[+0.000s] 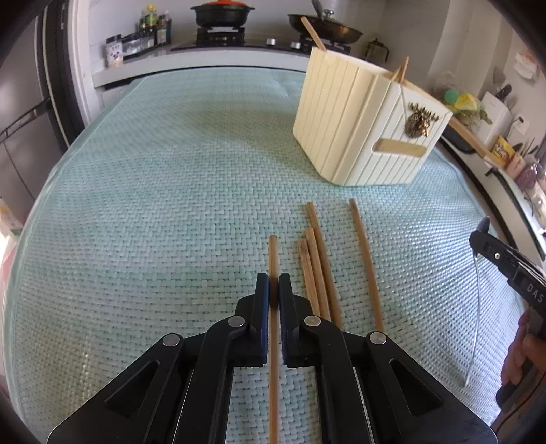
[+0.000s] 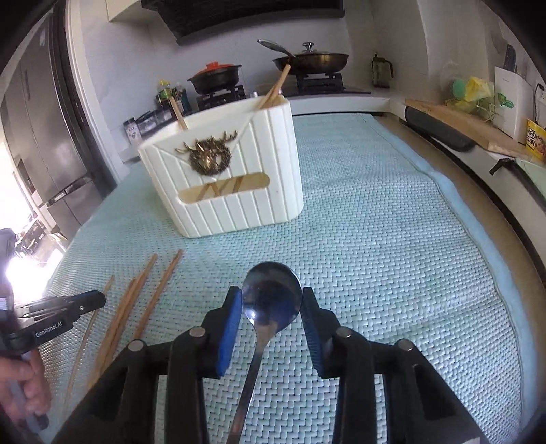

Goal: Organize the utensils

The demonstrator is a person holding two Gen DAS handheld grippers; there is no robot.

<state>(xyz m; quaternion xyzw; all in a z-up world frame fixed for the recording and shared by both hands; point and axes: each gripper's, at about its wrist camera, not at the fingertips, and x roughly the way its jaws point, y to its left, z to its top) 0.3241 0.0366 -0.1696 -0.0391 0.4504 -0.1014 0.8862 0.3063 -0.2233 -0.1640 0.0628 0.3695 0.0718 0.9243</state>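
My left gripper [image 1: 273,278] is shut on one wooden chopstick [image 1: 273,252], which runs straight between the blue pads above the green woven mat. Several loose chopsticks [image 1: 320,266] lie just right of it. My right gripper [image 2: 272,297] is shut on a metal spoon [image 2: 269,314], with the pads against both sides of the bowl and the handle trailing back under the gripper. The cream ribbed utensil holder [image 2: 221,184] stands upright ahead, with chopsticks [image 2: 276,85] sticking out of its top. From the right wrist, the left gripper [image 2: 95,299] shows at lower left, beside the loose chopsticks [image 2: 150,293].
A green woven mat [image 1: 153,188] covers the table. Behind it is a stove with a black pot [image 1: 221,13] and a pan [image 2: 310,59]. A counter with a wooden board [image 2: 460,123] and clutter runs along the right; a dark fridge [image 2: 44,164] stands at left.
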